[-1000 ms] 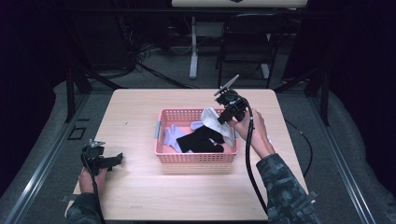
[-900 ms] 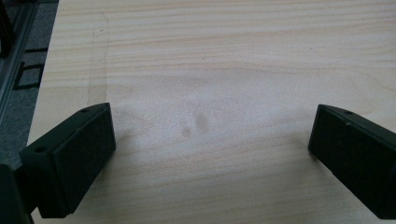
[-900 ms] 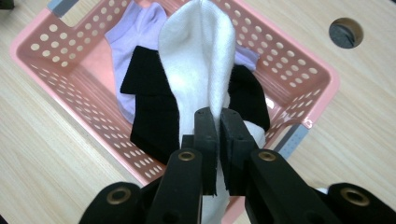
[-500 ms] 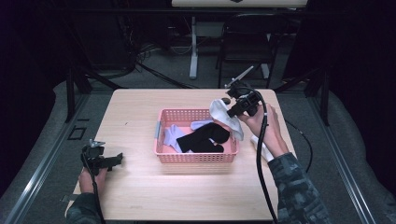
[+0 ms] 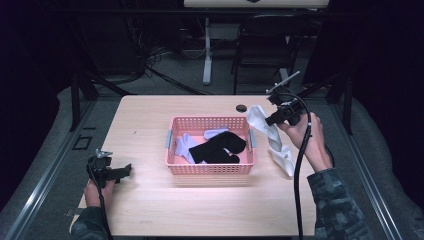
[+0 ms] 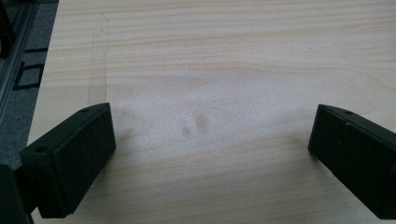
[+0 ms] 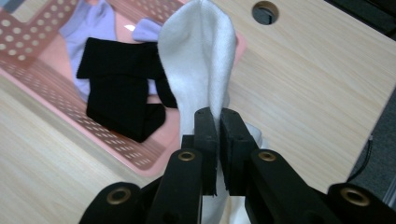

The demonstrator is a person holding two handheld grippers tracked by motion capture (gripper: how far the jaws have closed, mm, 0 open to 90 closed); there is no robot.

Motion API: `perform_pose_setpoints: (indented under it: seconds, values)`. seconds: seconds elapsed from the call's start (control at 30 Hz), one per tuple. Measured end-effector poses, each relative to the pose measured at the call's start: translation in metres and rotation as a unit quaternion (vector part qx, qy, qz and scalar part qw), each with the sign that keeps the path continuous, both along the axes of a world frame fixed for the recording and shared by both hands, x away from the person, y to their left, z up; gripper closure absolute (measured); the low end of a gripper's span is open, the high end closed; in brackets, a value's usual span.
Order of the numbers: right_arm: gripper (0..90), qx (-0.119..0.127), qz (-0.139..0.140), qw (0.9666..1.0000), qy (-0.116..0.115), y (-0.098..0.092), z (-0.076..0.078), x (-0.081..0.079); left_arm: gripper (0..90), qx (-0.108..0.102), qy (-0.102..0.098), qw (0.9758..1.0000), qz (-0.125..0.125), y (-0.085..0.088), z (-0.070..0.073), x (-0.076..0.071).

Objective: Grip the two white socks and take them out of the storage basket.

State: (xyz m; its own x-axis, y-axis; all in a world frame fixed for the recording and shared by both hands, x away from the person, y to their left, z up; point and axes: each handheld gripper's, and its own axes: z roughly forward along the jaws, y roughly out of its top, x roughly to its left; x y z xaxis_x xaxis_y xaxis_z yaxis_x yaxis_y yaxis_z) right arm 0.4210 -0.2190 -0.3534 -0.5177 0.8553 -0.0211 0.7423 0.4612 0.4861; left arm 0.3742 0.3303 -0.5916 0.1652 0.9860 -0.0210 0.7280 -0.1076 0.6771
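My right gripper (image 5: 270, 121) (image 7: 217, 116) is shut on a white sock (image 5: 272, 137) (image 7: 201, 65), which hangs from the jaws above the table just right of the pink basket (image 5: 210, 167) (image 7: 32, 35). Its lower end trails down to the tabletop. Inside the basket lie a black sock (image 5: 217, 148) (image 7: 121, 91) and lavender socks (image 5: 184, 145) (image 7: 91, 23). At the table's front left, my left gripper (image 5: 127, 170) (image 6: 210, 140) rests low over bare wood, its jaws wide apart and empty.
A wooden table (image 5: 150, 120) carries the basket at its middle. A round dark cable hole (image 5: 241, 107) (image 7: 264, 12) sits behind the basket. Dark chairs and stands crowd the floor beyond the far edge. Grey floor shows off the table's left side (image 6: 18, 70).
The right gripper lifted the white sock out of the basket and carried it right, past the basket's right rim. The left gripper stayed put.
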Motion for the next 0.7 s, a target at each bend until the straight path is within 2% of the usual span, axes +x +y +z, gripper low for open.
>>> perform_pose_setpoints:
  seconds: [0.23,0.43,0.5,0.6,0.7]
  values:
    - [86.5,-0.003,-0.028,0.9996,0.007,-0.029,-0.007,-0.002,0.5,0.0,0.0,1.0,0.0,0.0,0.0,0.0]
    - [86.5,-0.002,-0.061,0.9978,0.025,-0.056,-0.025,0.0,0.5,0.0,0.0,1.0,0.0,0.0,0.0,0.0]
    - [86.5,-0.004,-0.067,0.9973,0.028,-0.06,-0.029,0.001,0.5,0.0,0.0,1.0,0.0,0.0,0.0,0.0]
    - [86.5,-0.006,-0.088,0.9951,0.045,-0.072,-0.048,0.004,0.5,0.0,0.0,1.0,0.0,0.0,0.0,0.0]
    - [86.5,-0.015,-0.094,0.9935,0.062,-0.078,-0.066,0.008,0.5,0.0,0.0,1.0,0.0,0.0,0.0,0.0]
